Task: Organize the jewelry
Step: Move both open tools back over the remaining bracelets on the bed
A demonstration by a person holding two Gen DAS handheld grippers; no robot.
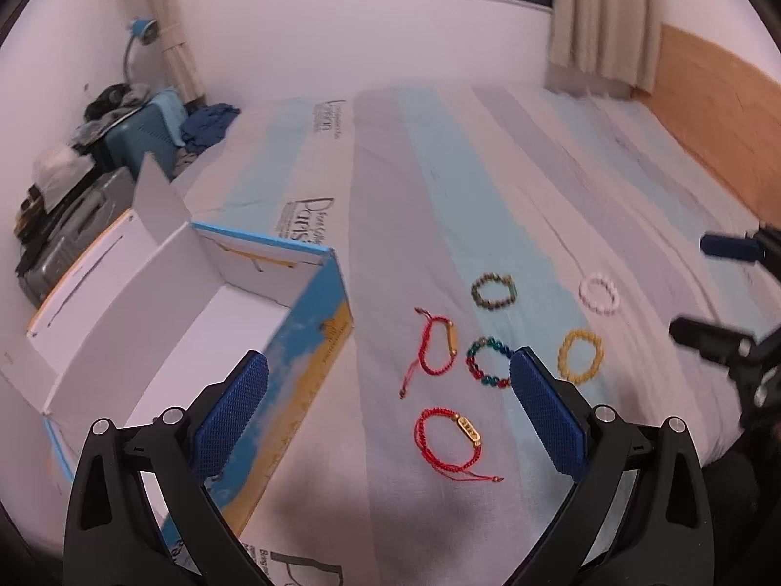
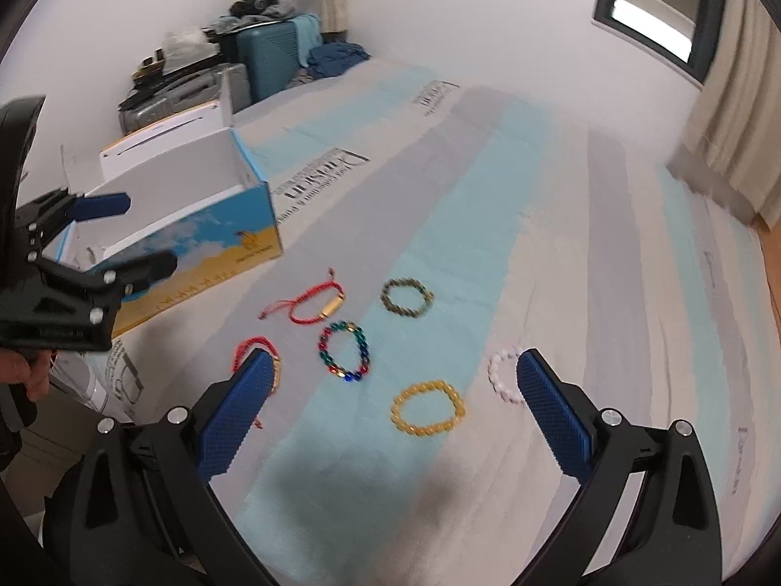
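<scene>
Several bracelets lie on the striped bed sheet. In the left wrist view they are two red cord bracelets, a multicolour bead bracelet, a brown-green one, a yellow one and a pale pink one. An open white and blue box stands to their left. My left gripper is open above the box's edge and the red bracelets. My right gripper is open over the yellow bracelet and the multicolour bracelet. The pink bracelet sits beside its right finger.
The box has its lid flap raised. Suitcases and piled clothes stand beyond the bed's far left corner. A wooden headboard and curtains lie at the right. A hand holds the left gripper.
</scene>
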